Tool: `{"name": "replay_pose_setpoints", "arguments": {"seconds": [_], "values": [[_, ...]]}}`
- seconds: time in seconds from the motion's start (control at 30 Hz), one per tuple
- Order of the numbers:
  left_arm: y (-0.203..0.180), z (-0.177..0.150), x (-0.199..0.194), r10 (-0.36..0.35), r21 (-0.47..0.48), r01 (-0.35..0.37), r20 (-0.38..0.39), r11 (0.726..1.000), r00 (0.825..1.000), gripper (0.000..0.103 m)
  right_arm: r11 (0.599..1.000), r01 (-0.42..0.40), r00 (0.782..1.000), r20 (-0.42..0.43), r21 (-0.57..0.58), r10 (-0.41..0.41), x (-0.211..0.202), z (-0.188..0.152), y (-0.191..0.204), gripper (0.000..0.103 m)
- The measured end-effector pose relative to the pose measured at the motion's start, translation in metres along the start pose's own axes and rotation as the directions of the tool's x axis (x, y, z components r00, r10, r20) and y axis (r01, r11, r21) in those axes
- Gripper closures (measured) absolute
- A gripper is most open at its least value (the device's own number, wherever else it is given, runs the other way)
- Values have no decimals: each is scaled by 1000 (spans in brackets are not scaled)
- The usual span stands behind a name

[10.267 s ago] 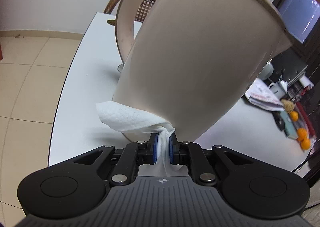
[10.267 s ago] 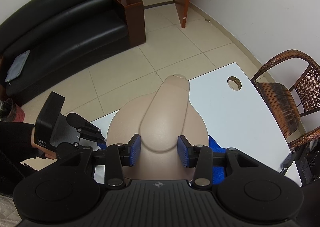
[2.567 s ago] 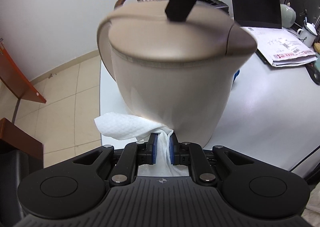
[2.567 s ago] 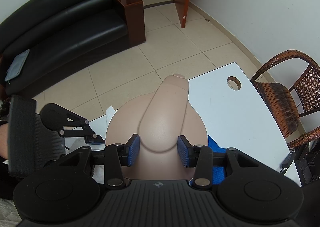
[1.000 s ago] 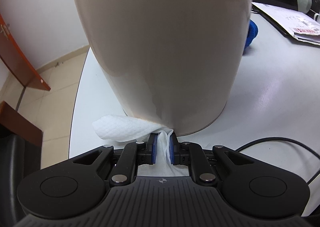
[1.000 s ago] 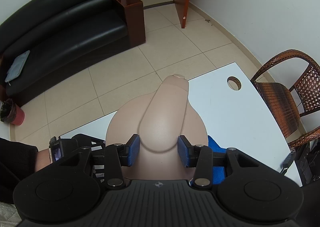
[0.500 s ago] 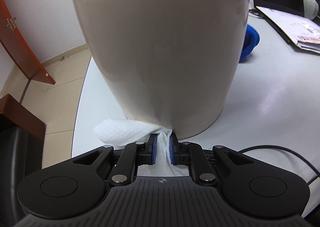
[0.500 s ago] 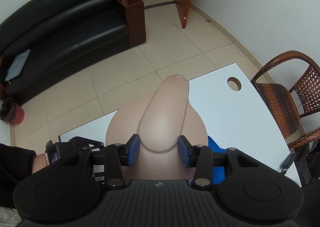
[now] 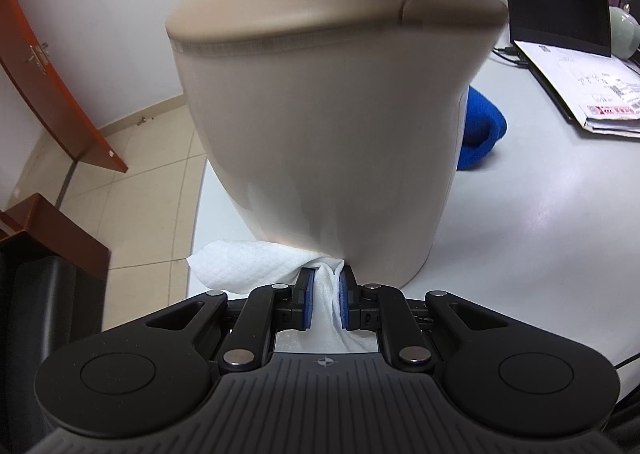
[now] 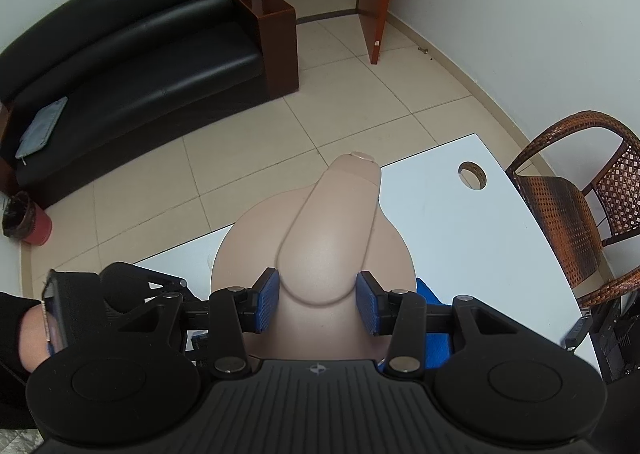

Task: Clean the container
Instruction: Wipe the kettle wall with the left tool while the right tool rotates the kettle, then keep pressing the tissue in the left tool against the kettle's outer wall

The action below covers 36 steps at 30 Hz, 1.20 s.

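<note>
Left wrist view: your left gripper (image 9: pixel 324 290) is clenching a white paper towel (image 9: pixel 244 268) against the lower side wall of the beige container (image 9: pixel 328 126), which is standing on the white table (image 9: pixel 540 222). Keep the towel pressing flat while wiping.

Right wrist view: your right gripper (image 10: pixel 318 296) is clamping the container's handle (image 10: pixel 332 226) from above. Hold firm so it isn't twisting.

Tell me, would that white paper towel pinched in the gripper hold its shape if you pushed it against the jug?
Probably not. The paper towel bunches where the left gripper pinches it, and its loose end droops sideways, so it looks limp and light. Against the smooth wall of the beige jug it would likely crumple and slide rather than push back.
</note>
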State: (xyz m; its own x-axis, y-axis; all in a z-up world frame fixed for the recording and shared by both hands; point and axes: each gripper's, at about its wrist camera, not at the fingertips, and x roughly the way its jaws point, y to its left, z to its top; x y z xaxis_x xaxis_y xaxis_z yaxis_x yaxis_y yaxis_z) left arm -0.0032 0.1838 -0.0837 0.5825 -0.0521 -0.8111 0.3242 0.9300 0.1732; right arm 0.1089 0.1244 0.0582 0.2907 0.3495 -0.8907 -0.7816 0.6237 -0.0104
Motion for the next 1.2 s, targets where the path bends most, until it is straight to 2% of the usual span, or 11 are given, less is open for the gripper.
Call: {"name": "replay_pose_setpoints", "arguments": {"seconds": [0.27, 0.57, 0.83, 0.93, 1.2], "values": [[-5, 21, -25, 46, 32, -45, -3, 998, 999, 88, 999, -26, 1000, -1, -38, 26, -1, -1, -4, 58], [-16, 33, -38, 96, 44, -96, 2, 994, 995, 88, 985, -80, 995, -64, -154, 71, -3, 6, -5, 58], [-17, 21, -23, 97, 11, -97, 9, 995, 995, 88, 952, -131, 985, -149, -275, 92, -5, 15, -1, 58], [-17, 12, -13, 88, -36, -87, 6, 996, 996, 88, 950, -133, 984, -155, -284, 92, -7, 15, 0, 57], [-22, -7, 16, 75, -77, -75, 1, 994, 997, 88, 950, -133, 984, -149, -282, 94, -8, 11, 0, 57]]}}
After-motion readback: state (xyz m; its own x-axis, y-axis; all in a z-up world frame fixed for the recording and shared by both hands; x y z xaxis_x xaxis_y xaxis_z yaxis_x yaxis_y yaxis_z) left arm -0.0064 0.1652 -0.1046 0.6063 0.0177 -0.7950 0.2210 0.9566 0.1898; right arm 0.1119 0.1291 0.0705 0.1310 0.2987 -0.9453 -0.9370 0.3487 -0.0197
